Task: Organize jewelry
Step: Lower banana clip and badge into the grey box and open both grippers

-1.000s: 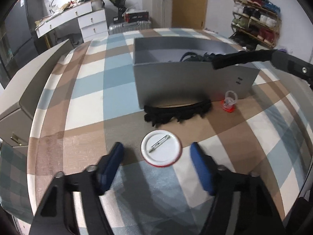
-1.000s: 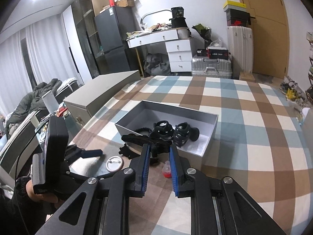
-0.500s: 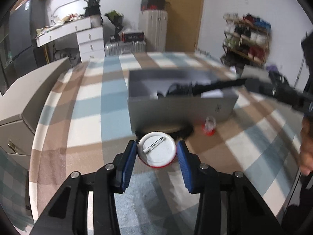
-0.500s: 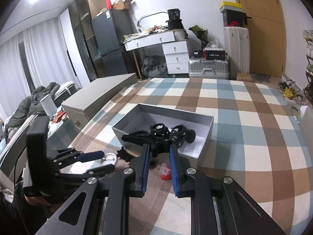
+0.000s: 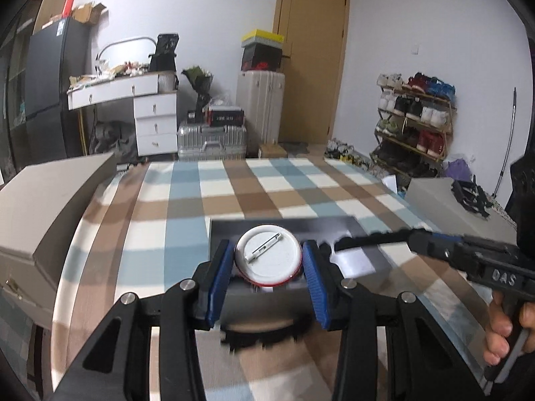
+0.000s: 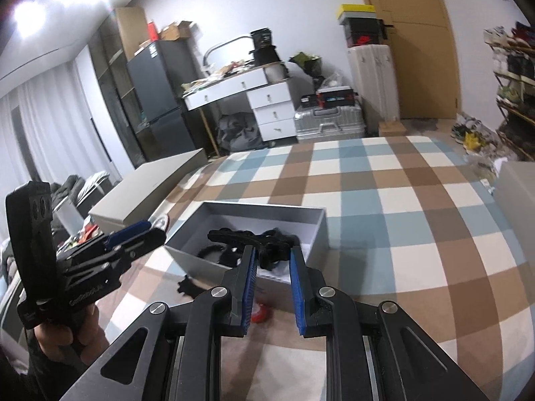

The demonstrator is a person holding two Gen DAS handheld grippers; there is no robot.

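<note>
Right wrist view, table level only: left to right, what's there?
Left gripper → black hairband on the cloth → red item → grey box, which runs back over both.

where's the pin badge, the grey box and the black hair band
pin badge [image 5: 268,254], left wrist view, on its white back beside the pin
grey box [image 6: 312,230], right wrist view, on its right wall
black hair band [image 6: 230,235], right wrist view, on its toothed strip

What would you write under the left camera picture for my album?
Left tool holds a round pin badge above the grey box.
</note>
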